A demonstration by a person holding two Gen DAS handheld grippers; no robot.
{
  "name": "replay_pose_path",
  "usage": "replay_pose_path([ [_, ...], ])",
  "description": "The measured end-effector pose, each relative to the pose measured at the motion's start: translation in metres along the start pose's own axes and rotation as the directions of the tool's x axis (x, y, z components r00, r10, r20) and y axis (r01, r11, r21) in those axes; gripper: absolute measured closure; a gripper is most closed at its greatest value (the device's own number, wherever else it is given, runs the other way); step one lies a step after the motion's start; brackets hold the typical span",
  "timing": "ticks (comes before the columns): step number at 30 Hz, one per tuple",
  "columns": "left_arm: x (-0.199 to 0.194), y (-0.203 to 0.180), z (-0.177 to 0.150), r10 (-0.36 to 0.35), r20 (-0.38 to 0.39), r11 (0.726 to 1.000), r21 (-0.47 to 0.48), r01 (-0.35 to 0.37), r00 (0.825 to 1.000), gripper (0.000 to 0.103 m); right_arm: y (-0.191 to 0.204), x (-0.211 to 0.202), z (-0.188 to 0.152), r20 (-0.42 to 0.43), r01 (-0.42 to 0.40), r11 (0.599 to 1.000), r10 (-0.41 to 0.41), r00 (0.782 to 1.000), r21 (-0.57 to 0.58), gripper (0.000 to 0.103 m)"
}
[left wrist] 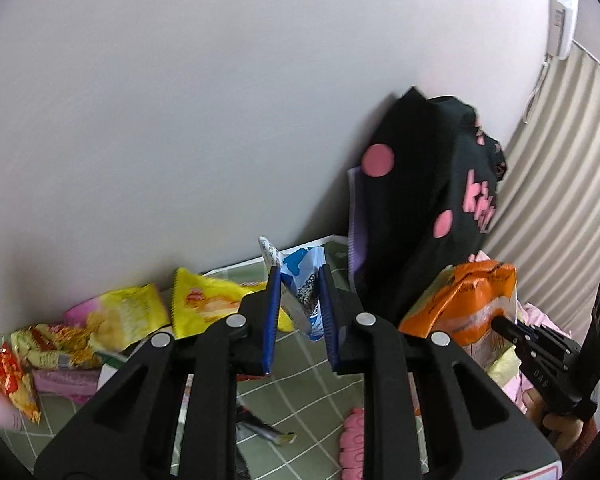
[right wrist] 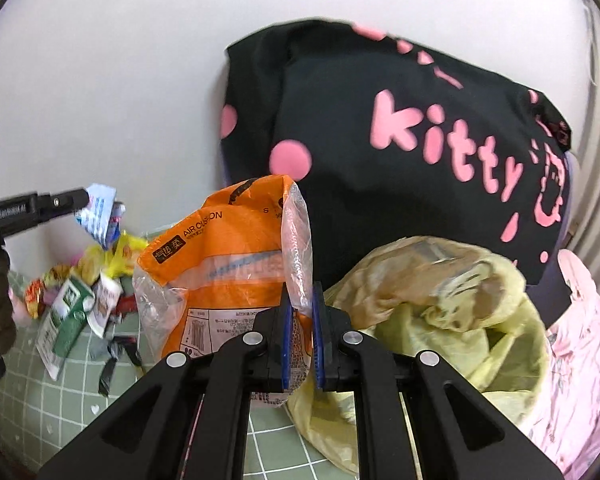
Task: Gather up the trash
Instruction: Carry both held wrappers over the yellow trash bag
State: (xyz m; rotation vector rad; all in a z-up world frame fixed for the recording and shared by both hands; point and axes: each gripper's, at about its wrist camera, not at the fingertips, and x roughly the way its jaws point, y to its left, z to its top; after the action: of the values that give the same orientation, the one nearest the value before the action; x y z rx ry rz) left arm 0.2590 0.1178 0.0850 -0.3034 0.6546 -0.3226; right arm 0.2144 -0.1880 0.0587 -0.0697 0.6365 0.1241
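Note:
My left gripper (left wrist: 300, 280) is shut on a blue and white snack wrapper (left wrist: 300, 284) and holds it above the green checked cloth (left wrist: 300, 384). The wrapper also shows in the right wrist view (right wrist: 100, 212), held up at the left by the left gripper (right wrist: 85, 199). My right gripper (right wrist: 301, 294) is shut on the rim of an orange and clear plastic bag (right wrist: 228, 264), which stands open on the cloth. In the left wrist view the orange bag (left wrist: 464, 300) is at the right, with the right gripper (left wrist: 500, 324) on it.
Several snack wrappers (left wrist: 112, 324) lie piled at the left by the wall, and they show in the right wrist view with a green carton (right wrist: 66, 312). A black bag with pink letters (right wrist: 400, 152) leans on the wall. A yellow-green plastic bag (right wrist: 440, 304) and pink cloth (right wrist: 580, 360) lie at the right.

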Motion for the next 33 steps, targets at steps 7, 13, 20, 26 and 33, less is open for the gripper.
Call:
replay_pose_path([
  [7,-0.003,-0.029,0.004,-0.089,0.026,0.994,0.064,0.088,0.996,0.085,-0.013,-0.015,0.004,0.010,0.030,0.999,-0.030,0.999,0.043,0.094],
  [13,-0.010,-0.060,0.022,-0.190,0.046,0.976,0.115,0.184,0.981,0.085,-0.026,-0.034,0.016,0.059,0.101,0.994,-0.104,0.993,0.045,0.094],
  [20,0.003,-0.125,0.043,-0.301,0.026,0.937,0.197,0.290,0.953,0.085,-0.093,-0.094,0.052,0.190,0.320,0.943,-0.333,0.924,0.095,0.094],
  [26,0.035,-0.188,0.039,-0.384,-0.056,0.884,0.267,0.384,0.922,0.085,-0.130,-0.073,0.034,0.125,0.447,0.894,-0.447,0.886,0.035,0.094],
  [33,0.095,-0.234,-0.001,-0.396,-0.259,0.829,0.313,0.464,0.881,0.085,-0.136,0.011,-0.039,-0.108,0.219,0.970,-0.207,0.972,0.106,0.094],
])
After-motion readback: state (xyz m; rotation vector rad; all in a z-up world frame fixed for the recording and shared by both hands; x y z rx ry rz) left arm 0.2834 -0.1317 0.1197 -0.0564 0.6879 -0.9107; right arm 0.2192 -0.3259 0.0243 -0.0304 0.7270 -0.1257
